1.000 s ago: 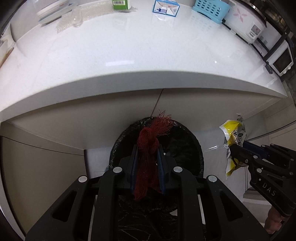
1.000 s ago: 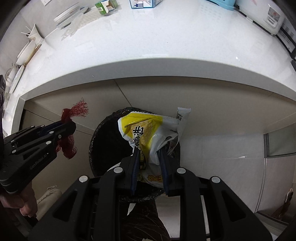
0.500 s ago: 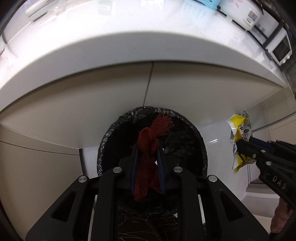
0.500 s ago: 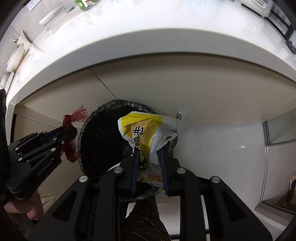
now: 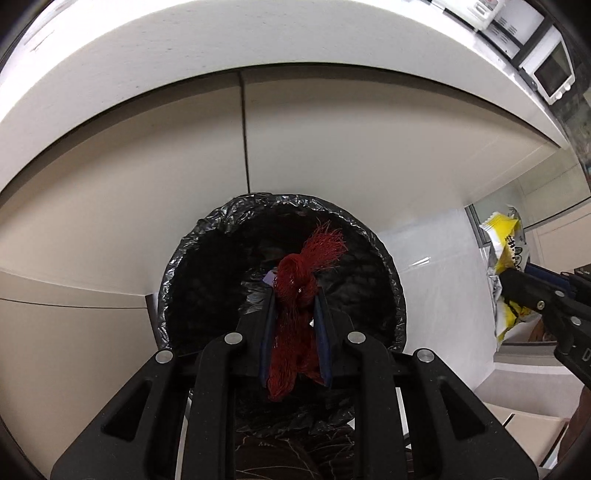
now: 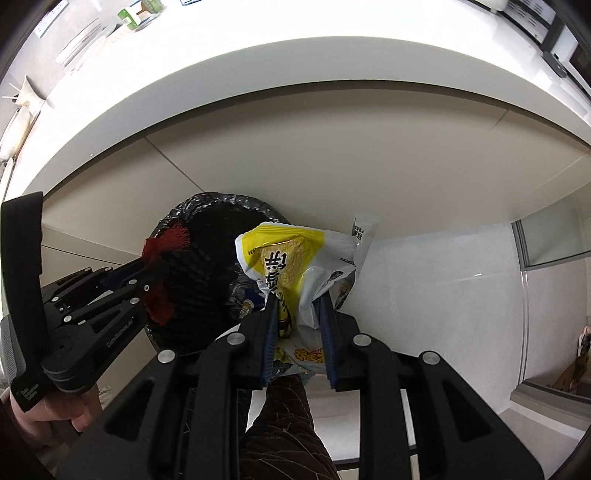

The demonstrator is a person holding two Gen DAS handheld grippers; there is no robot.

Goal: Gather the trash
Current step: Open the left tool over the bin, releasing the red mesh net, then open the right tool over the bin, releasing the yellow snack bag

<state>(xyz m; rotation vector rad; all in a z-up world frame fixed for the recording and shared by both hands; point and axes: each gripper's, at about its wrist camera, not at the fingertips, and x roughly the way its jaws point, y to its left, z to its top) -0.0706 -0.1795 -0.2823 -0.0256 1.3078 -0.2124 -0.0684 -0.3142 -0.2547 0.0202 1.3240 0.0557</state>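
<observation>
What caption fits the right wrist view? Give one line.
Right gripper clamps a yellow snack bag beside the black-lined bin.

A white floor [image 6: 436, 295] at centre right carries the black-lined trash bin [image 6: 207, 236] left of centre, while the white countertop [image 6: 258, 48] across the top holds a green carton [image 6: 146, 11] at upper left.

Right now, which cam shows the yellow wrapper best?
Right wrist. The wrapper fills the frame centre, clamped in the right gripper, with its print and torn top plain. Left wrist catches it only at the far right edge, small, distorted and partly hidden by the gripper.
</observation>
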